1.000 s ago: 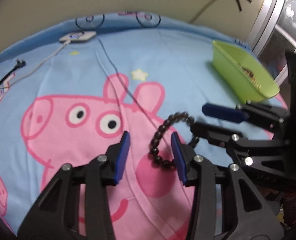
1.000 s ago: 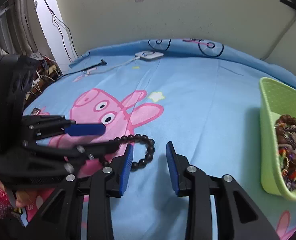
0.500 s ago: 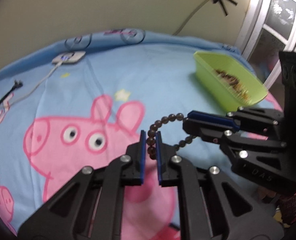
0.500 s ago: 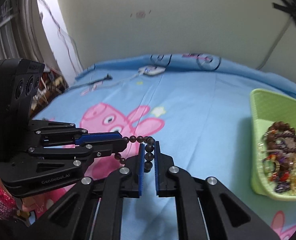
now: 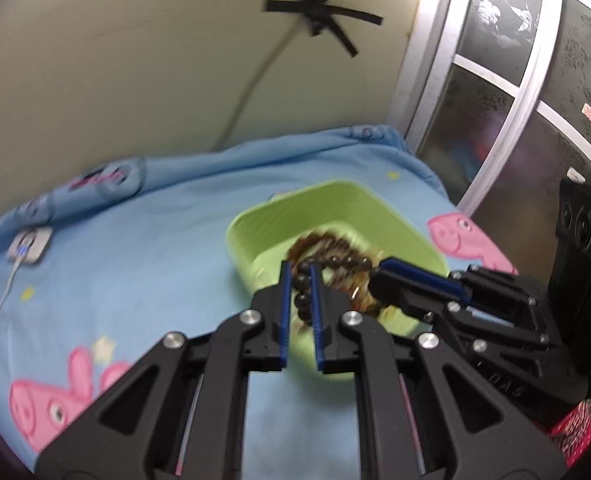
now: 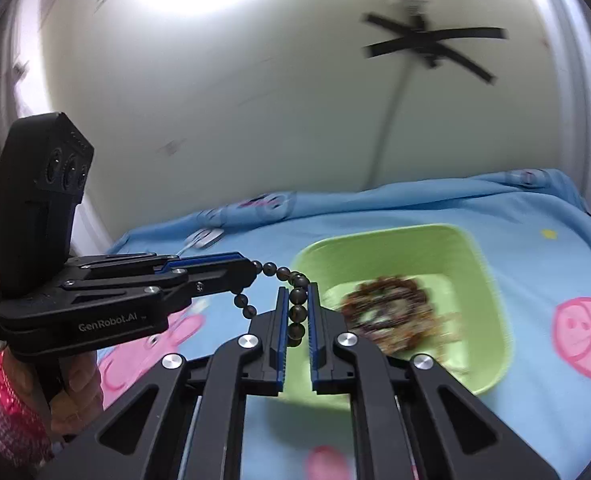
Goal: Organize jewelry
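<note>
A dark bead bracelet (image 5: 301, 280) hangs in the air, stretched between both grippers. My left gripper (image 5: 298, 276) is shut on one side of it, and several beads show between the blue pads. My right gripper (image 6: 297, 300) is shut on the other side of the bracelet (image 6: 271, 268). In the right wrist view the left gripper (image 6: 251, 272) comes in from the left; in the left wrist view the right gripper (image 5: 379, 272) comes in from the right. Just beyond and below sits the green tray (image 5: 335, 204) (image 6: 375, 248), which holds a blurred pile of brown jewelry (image 6: 391, 312).
The tray rests on a blue cartoon-pig bedsheet (image 5: 135, 280). A white charger (image 5: 29, 246) with its cable lies at the far left by the wall. A window frame (image 5: 495, 160) stands to the right of the bed. A hand with a red dotted sleeve (image 6: 11, 412) holds the left gripper.
Both grippers closed on the bracelet, lifted it off the sheet and carried it to the right. It now hangs at the near side of the green tray.
</note>
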The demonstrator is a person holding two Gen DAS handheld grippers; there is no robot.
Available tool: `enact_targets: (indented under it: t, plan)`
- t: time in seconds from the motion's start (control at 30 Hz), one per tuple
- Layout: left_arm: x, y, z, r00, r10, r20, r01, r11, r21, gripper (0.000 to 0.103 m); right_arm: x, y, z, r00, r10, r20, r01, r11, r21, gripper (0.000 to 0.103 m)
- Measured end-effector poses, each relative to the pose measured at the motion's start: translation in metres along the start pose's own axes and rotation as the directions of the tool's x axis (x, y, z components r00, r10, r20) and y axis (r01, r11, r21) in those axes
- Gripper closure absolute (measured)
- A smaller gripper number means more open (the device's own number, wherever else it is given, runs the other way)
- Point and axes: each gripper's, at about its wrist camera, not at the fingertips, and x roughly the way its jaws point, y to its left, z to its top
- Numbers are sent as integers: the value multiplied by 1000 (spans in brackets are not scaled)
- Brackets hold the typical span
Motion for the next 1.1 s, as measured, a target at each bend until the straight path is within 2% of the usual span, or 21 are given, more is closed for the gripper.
enact_targets:
  t: [0.03, 0.07, 0.1, 0.13, 0.2, 0.27, 0.33, 0.47, 0.57, 0.6, 0.73, 0.8, 1.03, 1.07, 1.1]
  plan:
    - [8, -3, 8, 1000, 15, 8, -15, 1000, 7, 89, 3, -12, 4, 1000, -22, 20, 22, 1000, 21, 103]
    - [14, -5, 13, 999, 46, 20, -46, 999, 11, 76, 4, -19, 4, 999, -40, 24, 39, 999, 35, 103]
    - [18, -5, 18, 997, 78, 30, -78, 997, 6, 70, 6, -29, 6, 996, -85, 22, 83, 994, 71, 103]
    - [18, -2, 20, 994, 101, 40, -100, 995, -11, 68, 4, -38, 7, 994, -108, 29, 104, 988, 115, 99]
    - [10, 8, 18, 994, 84, 69, -80, 995, -58, 68, -11, -50, 3, 991, -98, 87, 82, 981, 173, 86]
    - [-1, 16, 10, 990, 99, 102, -90, 992, -85, 62, -24, -53, -4, 982, -131, 137, 103, 975, 198, 83]
    - [-13, 23, -4, 982, 144, 121, -134, 987, -87, 61, -32, -50, -11, 977, -137, 161, 100, 970, 220, 81]
    - [-29, 36, -41, 973, 197, 118, -188, 979, -80, 61, -37, -36, -33, 973, -149, 174, 98, 956, 275, 75]
    - [-38, 43, -66, 971, 211, 108, -202, 975, -89, 60, -46, -24, -50, 972, -151, 178, 90, 946, 313, 70]
    - [-40, 45, -74, 971, 217, 102, -208, 974, -89, 60, -45, -15, -58, 975, -143, 170, 84, 946, 314, 68]
    - [-48, 47, -103, 960, 262, 93, -255, 963, -83, 40, -46, 11, -81, 983, -122, 137, 72, 945, 319, 65]
    - [-50, 47, -114, 953, 289, 89, -283, 956, -72, 34, -40, 21, -92, 989, -106, 105, 66, 942, 329, 65]
    - [-55, 52, -135, 920, 378, 98, -375, 926, -48, 13, -29, 46, -112, 993, -111, 42, 91, 940, 330, 65]
    - [-56, 52, -135, 917, 385, 104, -381, 923, -50, 6, -28, 49, -114, 993, -115, 38, 96, 940, 328, 65]
    - [-57, 53, -137, 913, 391, 112, -387, 920, -56, 6, -27, 51, -117, 993, -116, 32, 99, 939, 329, 65]
